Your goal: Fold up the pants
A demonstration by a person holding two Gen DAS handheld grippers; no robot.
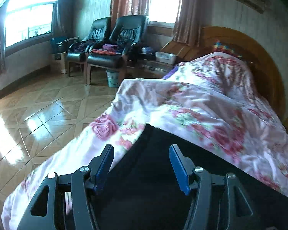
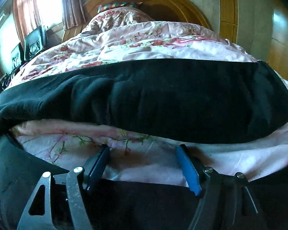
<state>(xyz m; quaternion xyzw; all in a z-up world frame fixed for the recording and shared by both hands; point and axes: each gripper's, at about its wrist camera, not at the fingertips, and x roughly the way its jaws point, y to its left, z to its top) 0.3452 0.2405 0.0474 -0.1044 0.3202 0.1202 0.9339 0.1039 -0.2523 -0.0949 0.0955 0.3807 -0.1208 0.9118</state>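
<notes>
Black pants (image 2: pixel 163 99) lie across a floral quilt (image 2: pixel 136 38) on the bed, spread wide in the right wrist view. My right gripper (image 2: pixel 144 151) is open and empty, hovering just above the quilt in front of the pants' near edge. More black cloth lies under it at the bottom of that view. In the left wrist view the pants (image 1: pixel 155 172) fill the lower middle. My left gripper (image 1: pixel 142 149) is open above the black cloth, near its left edge, holding nothing.
A wooden headboard (image 1: pixel 259 57) stands at the far end of the bed. The bed's left edge drops to a shiny tiled floor (image 1: pixel 38 115). Two black armchairs (image 1: pixel 109 44) and a small bin (image 1: pixel 113 78) stand by the windows.
</notes>
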